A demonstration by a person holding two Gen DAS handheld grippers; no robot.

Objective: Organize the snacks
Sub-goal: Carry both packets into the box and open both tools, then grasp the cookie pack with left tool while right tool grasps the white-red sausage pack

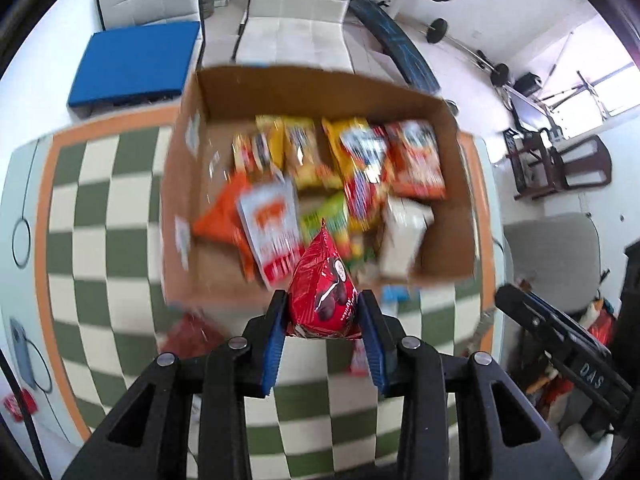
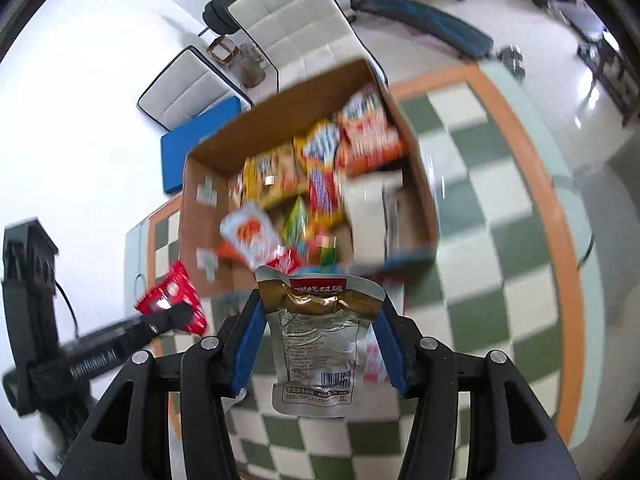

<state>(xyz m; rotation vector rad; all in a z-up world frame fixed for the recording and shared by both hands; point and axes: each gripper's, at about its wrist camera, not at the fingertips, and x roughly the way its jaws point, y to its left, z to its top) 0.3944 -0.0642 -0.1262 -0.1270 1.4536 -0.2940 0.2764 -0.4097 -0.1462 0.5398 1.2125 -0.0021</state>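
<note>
My left gripper (image 1: 324,312) is shut on a red cookie packet (image 1: 324,292), which stands up between the blue pads just short of the box's near wall. A cardboard box (image 1: 192,184) on the checkered table holds several snack bags in yellow, orange, red, green and white. My right gripper (image 2: 320,316) is shut on a silver and gold pouch (image 2: 316,340) with a barcode, held above the table near the same cardboard box (image 2: 192,216). The right wrist view also catches the left gripper (image 2: 176,312) with its red packet (image 2: 172,292), left of the box.
A green and white checkered cloth (image 1: 104,216) with an orange border covers the table. A red packet (image 1: 192,332) lies on it near the box. White chairs (image 1: 296,20), a blue cushion (image 1: 132,64) and gym weights (image 1: 440,28) stand beyond the table.
</note>
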